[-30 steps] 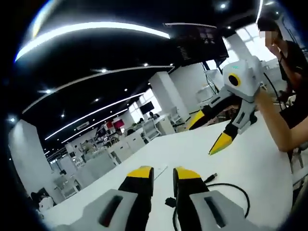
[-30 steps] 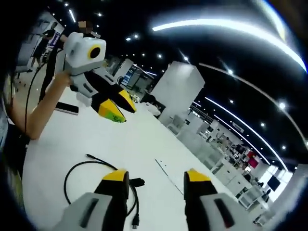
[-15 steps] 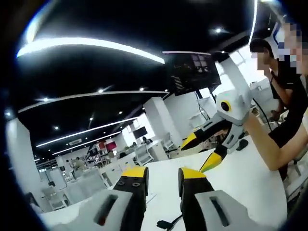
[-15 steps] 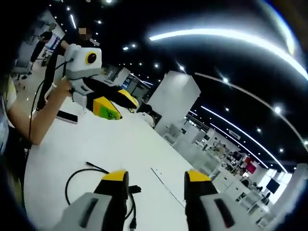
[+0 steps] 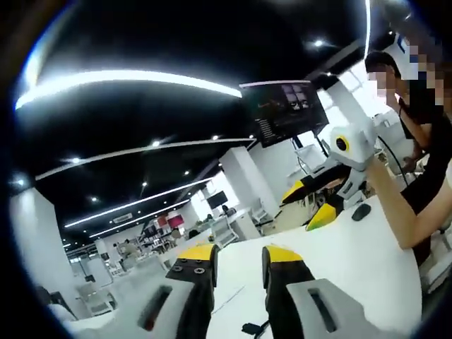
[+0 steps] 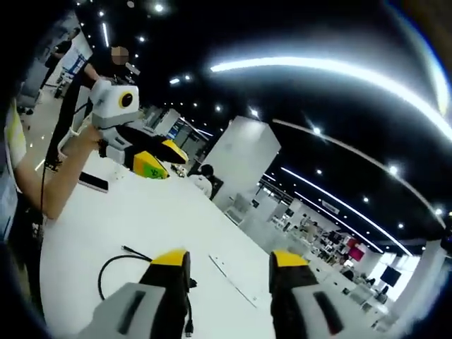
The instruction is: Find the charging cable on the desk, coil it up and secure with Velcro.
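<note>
The black charging cable [image 6: 103, 267] lies in a loose loop on the white table [image 6: 148, 215], just left of my right gripper [image 6: 227, 263], which hangs above it open and empty. One cable end [image 5: 251, 328] peeks up between the jaws of my left gripper [image 5: 240, 258], whose jaws stand a little apart with nothing in them. In the right gripper view the left gripper [image 6: 161, 158] is held up at the far left by a person's hand. In the left gripper view the right gripper [image 5: 308, 205] is raised over the table's far side.
A black phone [image 6: 92, 182] lies near the person's forearm [image 6: 53, 187]. A dark mouse [image 5: 360, 211] sits on the table [image 5: 353, 258] by the arm [image 5: 399, 215]. A thin white strip [image 6: 230, 279] lies flat. A monitor [image 5: 282, 111] hangs behind. Another person [image 6: 106, 67] stands beyond.
Both views have tilted up and pulled back, so the cable sits lower and smaller. My left jaws stand slightly wider apart than a second ago. The cable itself has not moved.
</note>
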